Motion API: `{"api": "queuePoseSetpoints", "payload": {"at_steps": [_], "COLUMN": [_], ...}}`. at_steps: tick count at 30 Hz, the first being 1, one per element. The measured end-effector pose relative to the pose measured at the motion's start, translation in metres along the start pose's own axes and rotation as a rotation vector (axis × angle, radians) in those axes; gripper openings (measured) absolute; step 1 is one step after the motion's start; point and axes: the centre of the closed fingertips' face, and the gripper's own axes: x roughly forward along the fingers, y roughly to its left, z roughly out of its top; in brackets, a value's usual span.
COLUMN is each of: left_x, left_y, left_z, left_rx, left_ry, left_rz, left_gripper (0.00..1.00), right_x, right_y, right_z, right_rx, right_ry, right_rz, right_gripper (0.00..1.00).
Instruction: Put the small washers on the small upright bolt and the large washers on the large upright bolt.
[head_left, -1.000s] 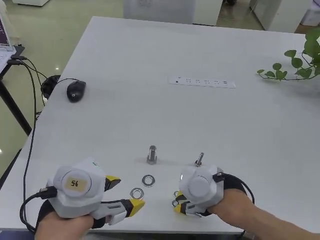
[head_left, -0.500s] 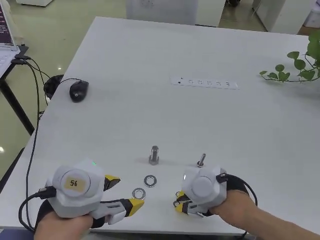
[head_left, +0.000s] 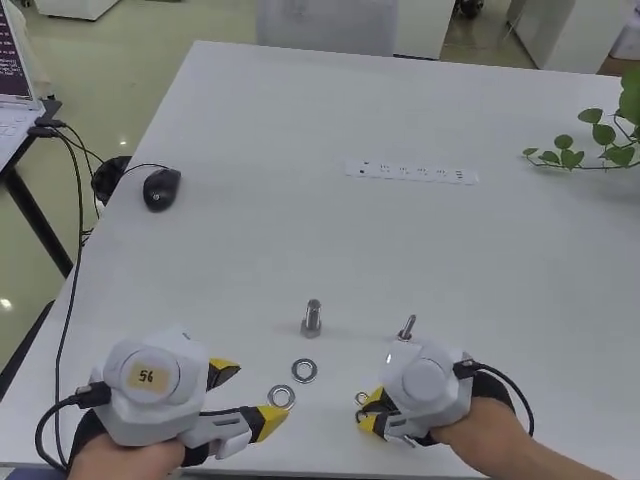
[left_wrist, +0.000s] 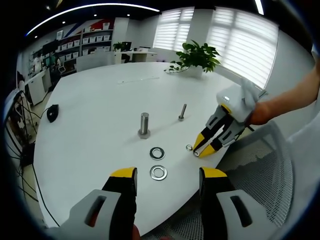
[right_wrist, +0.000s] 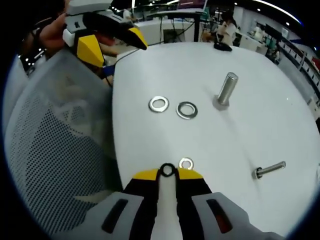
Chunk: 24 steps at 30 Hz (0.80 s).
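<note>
Bottom centre of its view, the right gripper (right_wrist: 167, 174) pinches a small washer (right_wrist: 167, 169) in closed tips, a second washer (right_wrist: 186, 163) just beside. Low in its own view, the left gripper (left_wrist: 167, 173) gapes empty near two large washers (left_wrist: 157, 153).

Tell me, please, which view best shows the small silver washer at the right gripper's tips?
Right gripper view: the small silver washer sits close up between the right gripper's tips. The left gripper view shows it tiny; in the head view it is unclear.

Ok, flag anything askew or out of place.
Nothing stands out: large bolt and small bolt stand upright, two large washers and one small washer lie flat, and right gripper pinches another small washer.
</note>
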Motion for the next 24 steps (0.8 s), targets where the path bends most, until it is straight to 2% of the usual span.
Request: {"api": "queuePoseSetpoints", "payload": {"at_steps": [11,24], "left_x": [0.004,0.004], "left_y": [-0.002,-0.001], "left_z": [0.003,0.002], "left_rx": [0.009,0.007], "left_ry": [0.001,0.002], "left_rz": [-0.012,-0.011], "left_gripper": [0.49,0.49], "right_x": [-0.02,-0.053], "right_y": [-0.017,-0.056], "right_z": [-0.017,-0.042], "right_rx": [0.072,0.153], "right_ry": [-0.011,0.002], "right_rz": [-0.059,-0.15], "right_gripper": [0.13,0.13]}}
